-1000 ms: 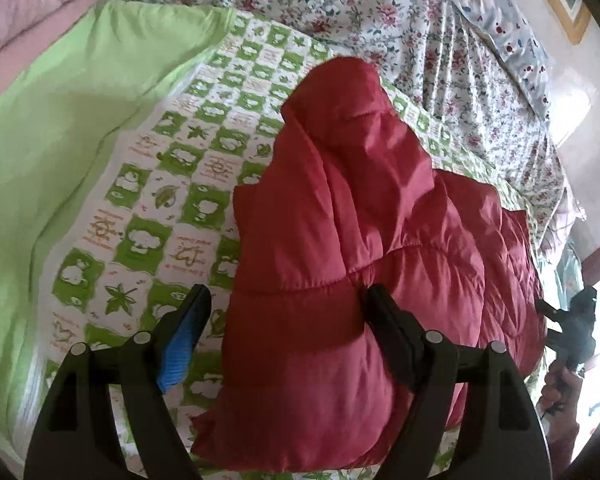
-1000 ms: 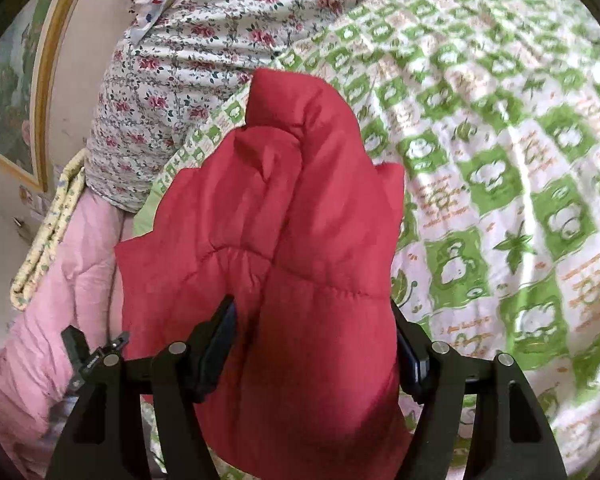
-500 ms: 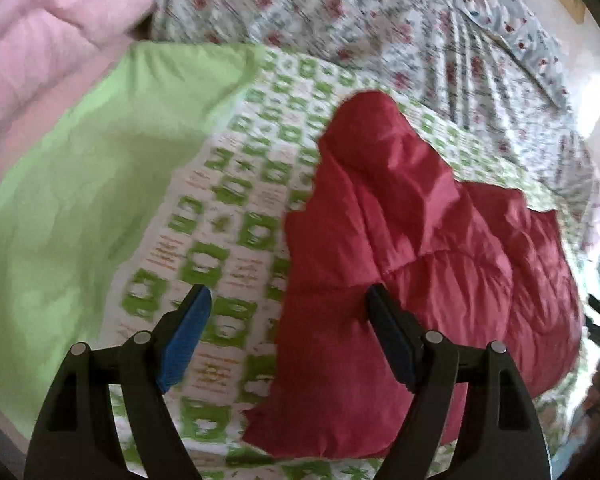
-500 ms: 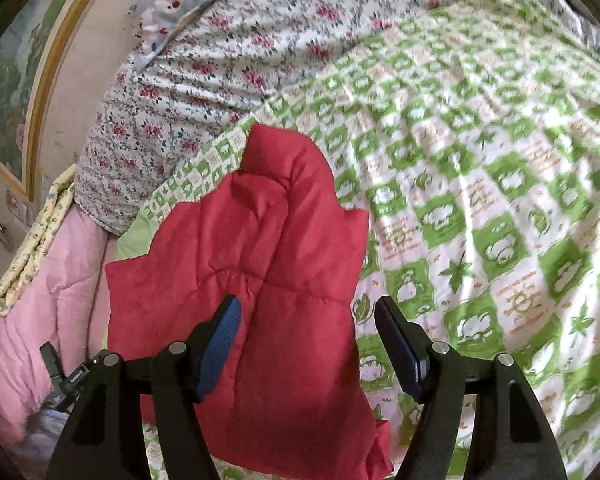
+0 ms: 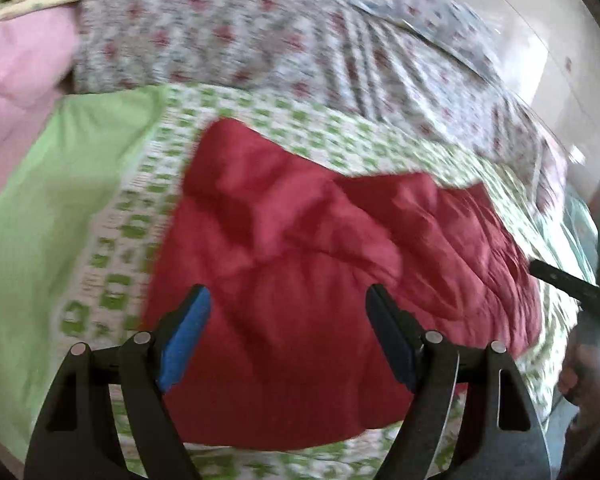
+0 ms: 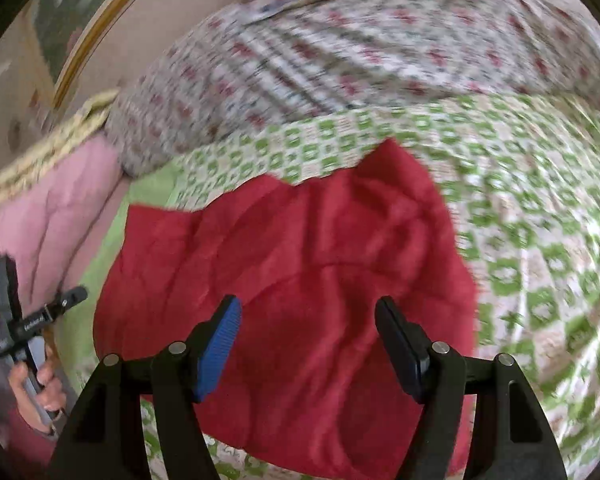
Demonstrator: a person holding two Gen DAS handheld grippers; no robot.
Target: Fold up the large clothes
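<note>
While the red padded garment (image 5: 308,264) lies spread in a crumpled heap on the green-and-white checked bedspread (image 5: 112,248), both of your claws hang above it with nothing pinched between them. Your left gripper (image 5: 288,336) has its fingers spread wide, blue pad (image 5: 184,344) on one side and dark pad on the other, and the garment fills the gap between them and runs on ahead and off to the right of that claw. Your right gripper (image 6: 308,344) is likewise spread wide, holding nothing, with the same red cloth (image 6: 300,264) directly ahead of it and below its fingertips, reaching further to the left of the claw than to the right. Whether either set of fingertips touches the fabric cannot be told, since both views are blurred. To the left of the left claw the bedspread gives way to a plain light-green sheet (image 5: 40,216), and beyond that a pink quilt (image 5: 16,80) is bunched up. Straight ahead of both claws, past the far edge of the garment, a floral-patterned cover (image 5: 284,40) is humped across the bed. In the right wrist view your left hand (image 6: 36,384) shows at the far left, wrapped around its gripper's handle, with the pink quilt behind it. A gold-edged picture frame (image 6: 100,36) hangs on the wall ahead and to the left of the right claw.
</note>
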